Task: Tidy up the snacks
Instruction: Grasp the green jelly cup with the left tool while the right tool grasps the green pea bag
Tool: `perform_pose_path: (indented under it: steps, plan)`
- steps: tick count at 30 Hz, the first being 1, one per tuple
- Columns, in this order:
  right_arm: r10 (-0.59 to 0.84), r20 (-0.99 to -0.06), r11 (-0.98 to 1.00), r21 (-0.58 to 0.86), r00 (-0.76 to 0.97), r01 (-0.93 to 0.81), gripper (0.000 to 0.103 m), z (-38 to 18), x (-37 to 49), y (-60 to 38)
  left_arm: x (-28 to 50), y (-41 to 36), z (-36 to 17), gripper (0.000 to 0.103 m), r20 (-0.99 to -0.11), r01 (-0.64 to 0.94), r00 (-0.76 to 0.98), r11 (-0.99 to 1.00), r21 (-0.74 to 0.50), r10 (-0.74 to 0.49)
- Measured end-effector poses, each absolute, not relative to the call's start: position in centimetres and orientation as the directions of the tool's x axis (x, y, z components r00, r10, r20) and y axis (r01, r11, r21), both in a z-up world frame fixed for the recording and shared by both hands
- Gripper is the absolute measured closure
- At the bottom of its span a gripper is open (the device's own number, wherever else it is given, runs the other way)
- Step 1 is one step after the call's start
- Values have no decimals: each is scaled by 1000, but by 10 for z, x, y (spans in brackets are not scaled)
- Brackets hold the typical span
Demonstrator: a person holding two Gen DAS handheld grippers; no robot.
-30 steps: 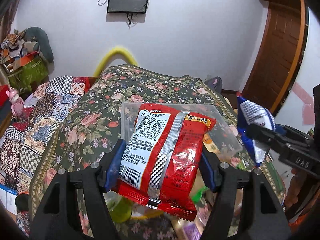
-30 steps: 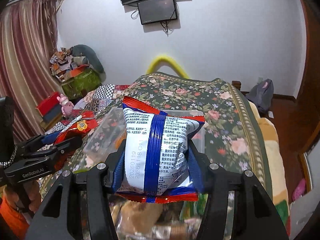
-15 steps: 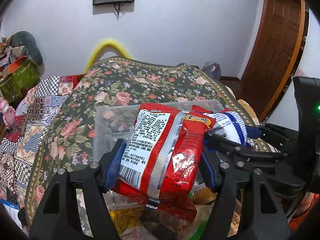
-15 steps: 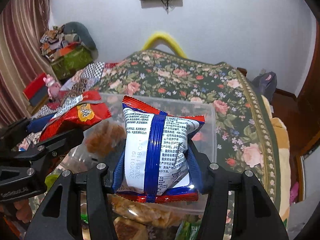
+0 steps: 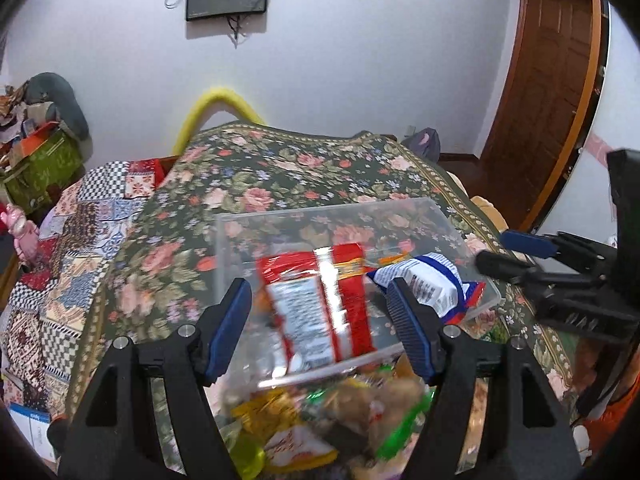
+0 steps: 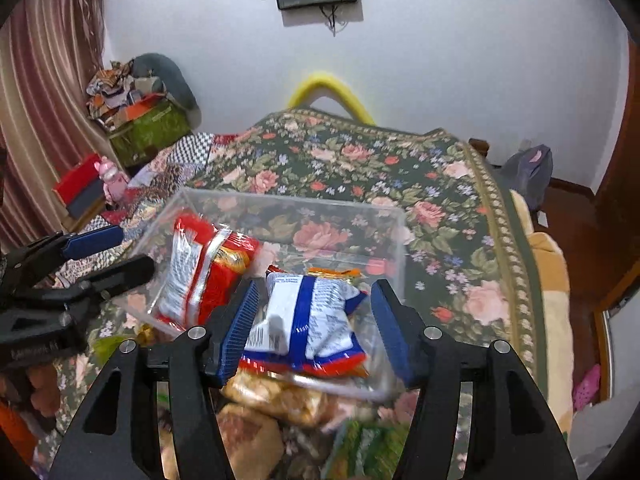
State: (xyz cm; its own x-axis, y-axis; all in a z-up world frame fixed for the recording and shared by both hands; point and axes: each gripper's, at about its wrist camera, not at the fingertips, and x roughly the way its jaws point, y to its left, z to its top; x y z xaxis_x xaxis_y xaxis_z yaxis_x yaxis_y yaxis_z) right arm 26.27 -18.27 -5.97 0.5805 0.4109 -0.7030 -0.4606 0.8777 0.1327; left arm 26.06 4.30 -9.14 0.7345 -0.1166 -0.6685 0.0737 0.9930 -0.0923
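Note:
A clear plastic box (image 5: 332, 216) (image 6: 288, 204) stands on the floral cloth. A red snack packet (image 5: 320, 304) (image 6: 204, 272) is blurred and tilted inside the box, free of my fingers. A blue and white packet (image 6: 304, 320) (image 5: 432, 284) lies at the box's near right side, also free. My left gripper (image 5: 320, 320) is open just in front of the box; it shows from the side in the right wrist view (image 6: 108, 252). My right gripper (image 6: 316, 324) is open around the blue packet without touching it; it shows in the left wrist view (image 5: 508, 252).
Loose snack packets (image 5: 320, 420) (image 6: 280, 400) lie on the floral tablecloth (image 5: 280, 168) below both grippers. A patchwork cloth (image 5: 80, 232) lies left. A wooden door (image 5: 544, 80) stands at the right. A green box (image 6: 148, 128) and clutter stand far left.
Both grippers have opened. The red packet and the blue and white packet have dropped out of the fingers into the clear box.

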Motion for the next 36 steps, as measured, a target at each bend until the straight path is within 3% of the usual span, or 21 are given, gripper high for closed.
perform_pose_path:
  steps: [11,26,30,36]
  plan:
    - [334,-712,912,79,617,-403,43,-61,229,-231,213,101,-107,33,-722,-15,689,995,-102,-64]
    - [313,-829,927,161,464,-338,42,-134,221,-255,191,111,-183,33,-813,-30,578,993,-110,-73]
    - [324,-833,920,167,448,-355,29,-142,220,-244,197,107,-198,33,-829,-13,550,992,-126,-99]
    - [314,-856,919,165,411,-358,28,-157,228,-232,202,109,-205,33,-821,-6,555,986,-167,-135]
